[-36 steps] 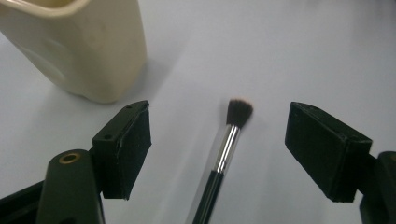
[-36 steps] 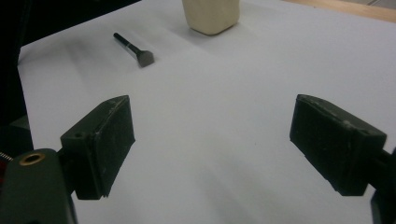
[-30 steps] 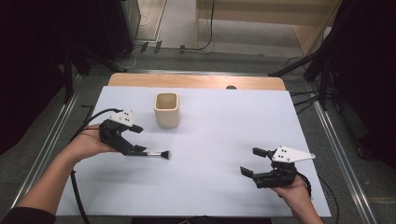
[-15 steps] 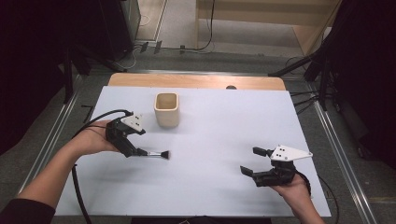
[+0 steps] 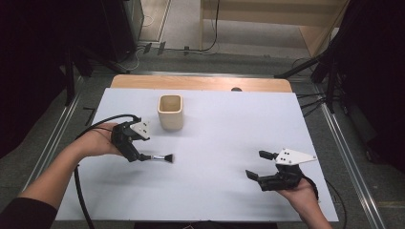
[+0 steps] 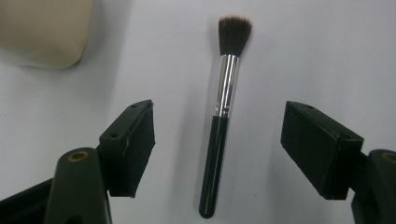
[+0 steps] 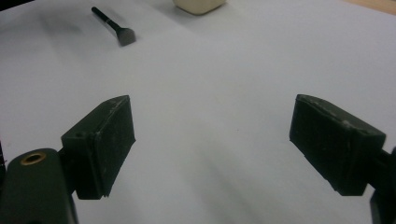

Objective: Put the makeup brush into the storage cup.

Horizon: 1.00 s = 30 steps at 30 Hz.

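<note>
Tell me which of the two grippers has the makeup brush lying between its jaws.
The left gripper: its open jaws straddle the makeup brush handle without touching it, having just closed slightly. The right gripper stands open over bare table, apart from the brush.

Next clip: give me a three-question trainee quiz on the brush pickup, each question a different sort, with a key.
1. True or false: the left gripper is clamped on the makeup brush.
2. Which lies nearer the beige cup? A. the brush's bristle end B. the right gripper
3. Fill in: the brush lies flat on the white ____.

Key
1. False: the brush handle lies between open jaws, with gaps on both sides; they have just been closing.
2. A
3. Table
</note>
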{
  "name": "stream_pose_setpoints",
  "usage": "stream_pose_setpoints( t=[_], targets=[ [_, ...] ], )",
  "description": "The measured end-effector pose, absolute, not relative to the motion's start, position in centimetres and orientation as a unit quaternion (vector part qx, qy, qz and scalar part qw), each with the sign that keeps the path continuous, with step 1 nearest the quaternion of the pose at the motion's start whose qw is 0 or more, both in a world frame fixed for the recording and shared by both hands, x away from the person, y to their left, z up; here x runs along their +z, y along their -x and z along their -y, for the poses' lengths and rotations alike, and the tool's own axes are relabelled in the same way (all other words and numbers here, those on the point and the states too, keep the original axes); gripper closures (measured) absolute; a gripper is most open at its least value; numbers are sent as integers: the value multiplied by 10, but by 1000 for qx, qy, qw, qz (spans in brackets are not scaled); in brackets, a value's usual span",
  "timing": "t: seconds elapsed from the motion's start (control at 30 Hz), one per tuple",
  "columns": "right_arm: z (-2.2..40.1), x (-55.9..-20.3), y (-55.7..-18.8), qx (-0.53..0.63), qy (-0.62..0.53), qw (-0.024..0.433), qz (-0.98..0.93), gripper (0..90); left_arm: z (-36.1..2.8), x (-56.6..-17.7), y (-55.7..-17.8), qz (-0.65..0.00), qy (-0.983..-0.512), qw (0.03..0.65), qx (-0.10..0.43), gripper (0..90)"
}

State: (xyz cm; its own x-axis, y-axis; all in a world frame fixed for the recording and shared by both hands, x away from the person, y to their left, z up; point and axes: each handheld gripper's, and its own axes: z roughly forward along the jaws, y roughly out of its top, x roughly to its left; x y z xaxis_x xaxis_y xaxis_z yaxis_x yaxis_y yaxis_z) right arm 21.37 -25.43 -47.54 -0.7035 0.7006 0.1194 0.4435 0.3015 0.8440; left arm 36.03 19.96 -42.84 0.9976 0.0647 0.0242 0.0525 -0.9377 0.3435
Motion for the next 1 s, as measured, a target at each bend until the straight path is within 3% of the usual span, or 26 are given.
stream_pose_setpoints(
  t=[0.73,1.0],
  targets=[
    [250,-477,-214,464,-357,132,-800,150,-190,-449,-361,-5,-993,120,22,296],
    [250,-476,-214,466,-357,133,-799,150,-189,-459,-359,8,-994,105,9,395]
  ],
)
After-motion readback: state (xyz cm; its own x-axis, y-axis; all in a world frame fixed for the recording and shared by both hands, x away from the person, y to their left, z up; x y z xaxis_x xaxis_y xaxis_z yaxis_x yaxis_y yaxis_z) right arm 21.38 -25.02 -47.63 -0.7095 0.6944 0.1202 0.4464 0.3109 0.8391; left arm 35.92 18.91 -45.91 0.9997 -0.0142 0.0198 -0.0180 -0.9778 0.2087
